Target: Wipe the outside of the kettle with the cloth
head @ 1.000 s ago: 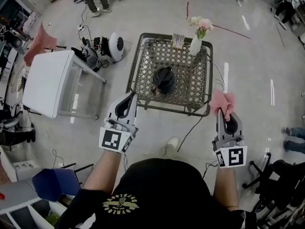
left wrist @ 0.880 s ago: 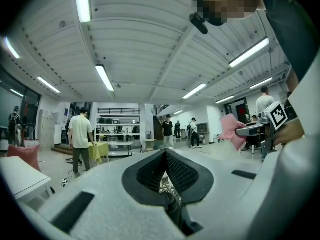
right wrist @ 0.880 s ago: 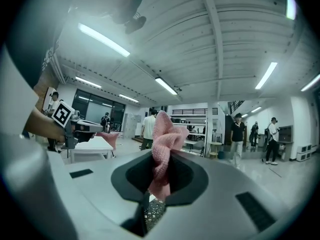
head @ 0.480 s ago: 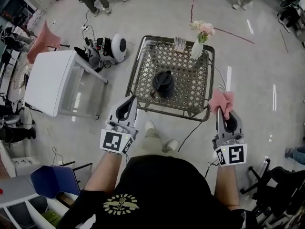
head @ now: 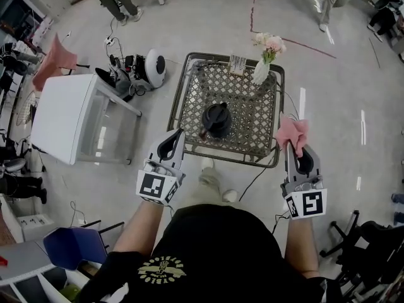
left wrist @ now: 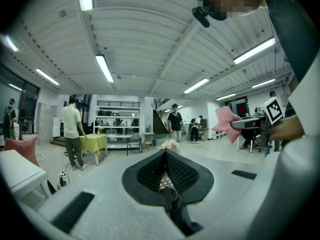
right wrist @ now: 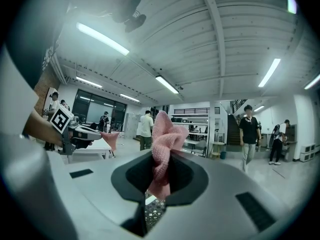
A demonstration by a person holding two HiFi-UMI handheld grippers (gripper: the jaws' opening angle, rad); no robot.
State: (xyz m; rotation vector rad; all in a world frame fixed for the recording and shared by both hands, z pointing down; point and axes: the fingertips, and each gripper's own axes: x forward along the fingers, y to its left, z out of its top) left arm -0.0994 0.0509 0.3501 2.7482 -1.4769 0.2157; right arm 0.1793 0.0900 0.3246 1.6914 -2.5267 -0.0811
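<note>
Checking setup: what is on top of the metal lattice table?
A black kettle at centre; a white vase of pink flowers and a card at the far edge. Beneath the kettle is hidden.

pink nubbly cloth (head: 293,133), dotted weave | glossy black round kettle (head: 216,120) | brown-grey metal bench (head: 178,100), diamond lattice top | grey left claw (head: 178,132) and grey right claw (head: 289,145), black-and-white square markers | white vase (head: 260,72), pink and cream flowers (head: 268,41) | pale grey glossy floor (head: 328,93), red line (head: 278,35) | white flat-topped side table (head: 60,118) | blue chair seat (head: 72,245) | black shirt (head: 214,245), yellow emblem (head: 159,270)
</note>
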